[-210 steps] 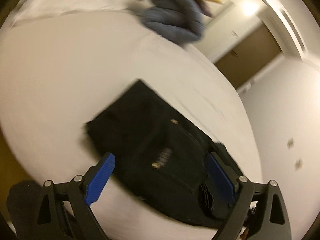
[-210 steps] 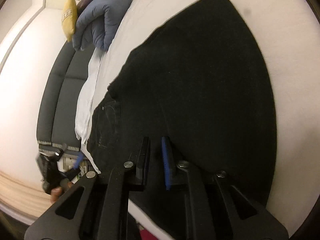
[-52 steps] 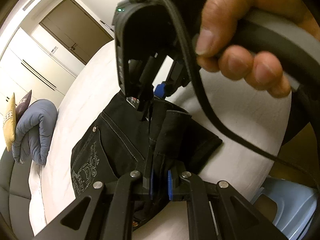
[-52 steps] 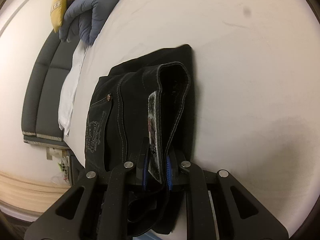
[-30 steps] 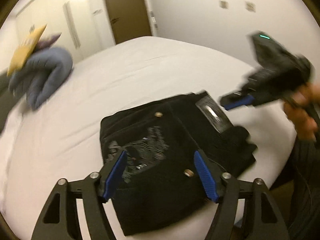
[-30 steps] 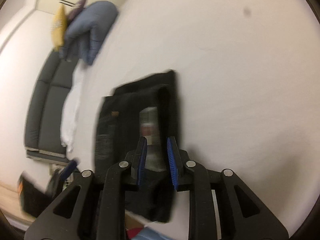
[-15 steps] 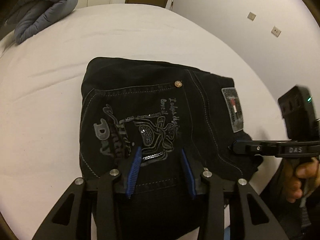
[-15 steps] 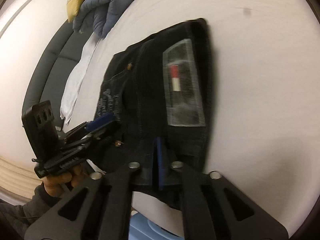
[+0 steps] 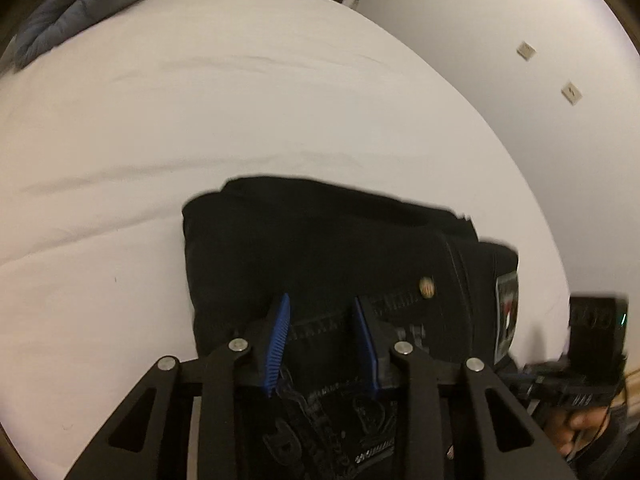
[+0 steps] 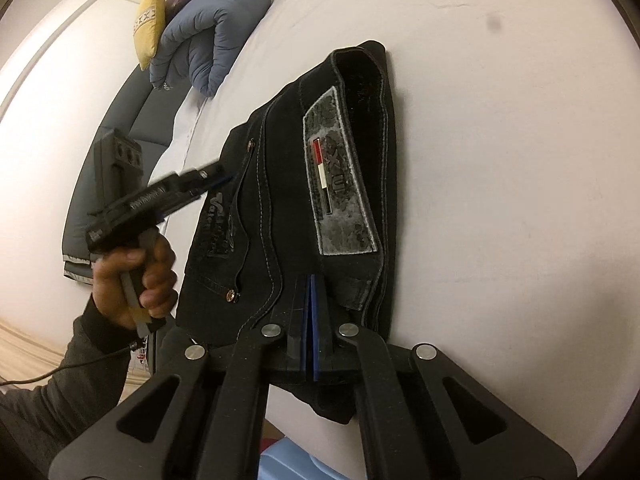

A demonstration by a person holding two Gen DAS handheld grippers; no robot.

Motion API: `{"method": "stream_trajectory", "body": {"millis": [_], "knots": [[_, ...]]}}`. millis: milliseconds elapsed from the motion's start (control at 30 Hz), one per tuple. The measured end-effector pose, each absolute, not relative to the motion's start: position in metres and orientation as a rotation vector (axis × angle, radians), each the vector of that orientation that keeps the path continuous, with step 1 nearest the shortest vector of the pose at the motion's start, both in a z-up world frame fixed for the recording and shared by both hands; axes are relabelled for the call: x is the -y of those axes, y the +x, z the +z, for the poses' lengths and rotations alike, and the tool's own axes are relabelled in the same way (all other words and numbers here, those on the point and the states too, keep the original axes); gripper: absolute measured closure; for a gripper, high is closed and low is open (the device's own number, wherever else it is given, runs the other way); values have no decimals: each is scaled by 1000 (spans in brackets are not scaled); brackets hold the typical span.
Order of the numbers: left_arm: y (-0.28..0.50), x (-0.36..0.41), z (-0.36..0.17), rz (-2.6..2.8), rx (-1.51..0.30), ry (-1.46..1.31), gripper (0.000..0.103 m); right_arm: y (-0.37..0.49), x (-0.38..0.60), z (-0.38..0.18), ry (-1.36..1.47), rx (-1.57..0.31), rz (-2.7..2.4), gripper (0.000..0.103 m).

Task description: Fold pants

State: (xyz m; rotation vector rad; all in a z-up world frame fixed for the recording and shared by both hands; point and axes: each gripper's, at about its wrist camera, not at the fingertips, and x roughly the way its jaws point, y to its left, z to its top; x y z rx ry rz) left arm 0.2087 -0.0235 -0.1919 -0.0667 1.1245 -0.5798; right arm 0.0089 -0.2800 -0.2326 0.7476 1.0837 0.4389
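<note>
The black jeans [image 9: 320,248] lie folded into a compact bundle on the white bed [image 9: 200,100], near its front edge. Their grey waistband patch [image 10: 340,184] faces up in the right wrist view. My left gripper [image 9: 322,320] is partly open, its blue pads astride the embroidered back pocket at the bundle's near edge. It also shows from the side in the right wrist view [image 10: 216,174]. My right gripper [image 10: 310,292] is shut, its tips pressed on the jeans [image 10: 280,184] just below the patch.
A rolled blue duvet [image 10: 208,36] and a yellow pillow [image 10: 150,12] sit at the head of the bed by a dark grey headboard [image 10: 120,128]. A white wall with sockets [image 9: 568,92] runs along the right. A light blue object [image 10: 288,460] lies below the bed edge.
My left gripper has dropped low to the near edge of the bundle and narrowed its opening a little. My right gripper has stayed shut on the waistband area.
</note>
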Motion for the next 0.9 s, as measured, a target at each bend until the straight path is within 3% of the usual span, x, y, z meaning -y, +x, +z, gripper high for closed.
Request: {"method": "stream_trajectory", "body": {"millis": [633, 900], "knots": [[79, -3, -185, -534, -1083, -1, 69, -3, 275, -224, 690, -1082, 368, 103], [58, -8, -186, -518, -1109, -20, 68, 7, 262, -181, 616, -1072, 331, 103]]}}
